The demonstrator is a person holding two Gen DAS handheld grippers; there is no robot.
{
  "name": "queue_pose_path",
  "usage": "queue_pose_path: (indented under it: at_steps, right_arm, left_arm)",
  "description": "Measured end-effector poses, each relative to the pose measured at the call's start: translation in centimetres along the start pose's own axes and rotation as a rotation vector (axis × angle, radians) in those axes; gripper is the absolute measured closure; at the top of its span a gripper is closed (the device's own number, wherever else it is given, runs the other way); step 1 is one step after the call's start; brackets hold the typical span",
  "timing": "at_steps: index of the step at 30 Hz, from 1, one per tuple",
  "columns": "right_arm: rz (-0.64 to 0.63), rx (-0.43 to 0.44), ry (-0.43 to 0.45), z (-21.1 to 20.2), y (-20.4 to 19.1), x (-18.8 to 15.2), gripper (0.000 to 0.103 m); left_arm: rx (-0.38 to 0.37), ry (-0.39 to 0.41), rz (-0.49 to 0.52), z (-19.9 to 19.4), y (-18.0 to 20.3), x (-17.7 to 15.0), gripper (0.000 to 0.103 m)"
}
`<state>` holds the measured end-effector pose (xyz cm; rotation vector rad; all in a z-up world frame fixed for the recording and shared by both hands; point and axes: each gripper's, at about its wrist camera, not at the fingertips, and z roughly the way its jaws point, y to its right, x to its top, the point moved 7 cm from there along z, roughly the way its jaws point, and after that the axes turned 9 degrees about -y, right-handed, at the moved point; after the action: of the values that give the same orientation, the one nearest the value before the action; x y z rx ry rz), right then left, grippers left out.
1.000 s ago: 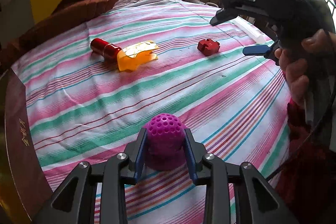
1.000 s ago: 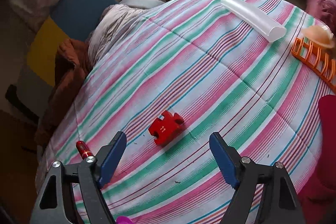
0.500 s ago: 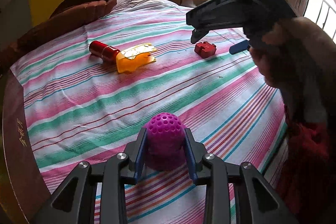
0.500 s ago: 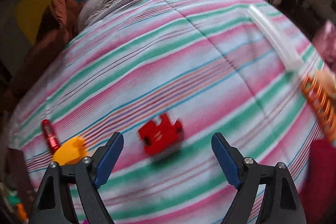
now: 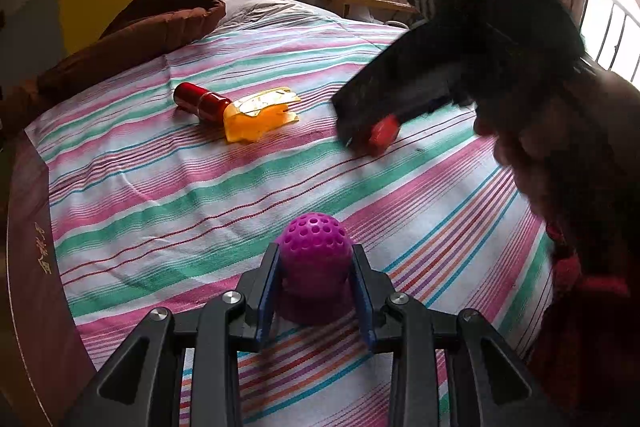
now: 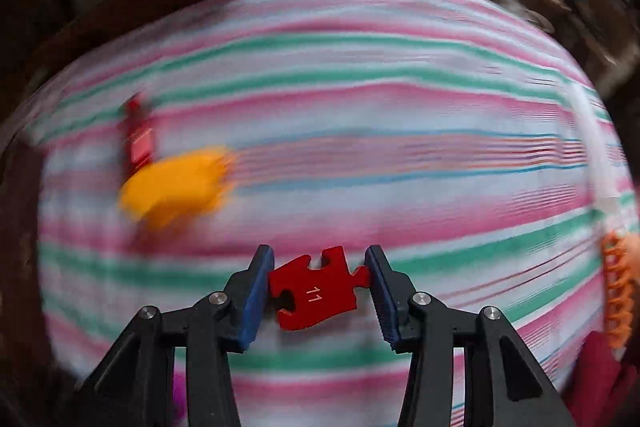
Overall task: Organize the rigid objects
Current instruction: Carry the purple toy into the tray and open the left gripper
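right gripper (image 6: 319,289) has been brought down w/ fingers (image 6: 256,291) closed from wide open onto the red puzzle piece (image 6: 316,293), touching both sides, on the striped bed (image 5: 160,163). pickup judged underway. left gripper (image 5: 316,291) is kept clamped on the purple ball (image 5: 315,247), approx. unmoved. red tube (image 5: 200,101) & yellow piece (image 5: 258,115) are left unsorted.

Left gripper (image 5: 316,291) clamped around purple perforated ball (image 5: 315,247) on striped bedspread (image 5: 160,179).
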<state>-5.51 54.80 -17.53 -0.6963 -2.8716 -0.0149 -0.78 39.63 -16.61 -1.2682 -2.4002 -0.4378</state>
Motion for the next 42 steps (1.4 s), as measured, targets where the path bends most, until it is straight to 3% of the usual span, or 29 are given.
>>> queue_pose_path:
  at_steps: [6, 14, 26, 34, 42]
  right_arm:
    - [-0.018, 0.003, 0.043, 0.0, -0.3, -1.5, 0.053]
    - [-0.063, -0.05, 0.089, -0.3, -0.5, -2.4, 0.053]
    - [-0.127, -0.081, 0.128, 0.1, -1.0, -1.6, 0.055]
    - [-0.145, -0.098, 0.14, -0.1, -0.9, -1.6, 0.055]
    - [-0.141, -0.092, 0.142, -0.1, -1.0, -1.4, 0.055]
  left_arm:
    - [-0.008, -0.049, -0.024, -1.5, 0.0, -1.1, 0.071]
    - [0.021, 0.058, -0.01, -8.0, 0.0, -2.3, 0.071]
    - [0.105, 0.162, -0.145, -14.9, -4.7, -3.4, 0.071]
    - [0.166, 0.179, -0.198, -17.0, -7.0, -4.5, 0.071]
    - [0.174, 0.166, -0.247, -17.3, -8.7, -5.9, 0.07]
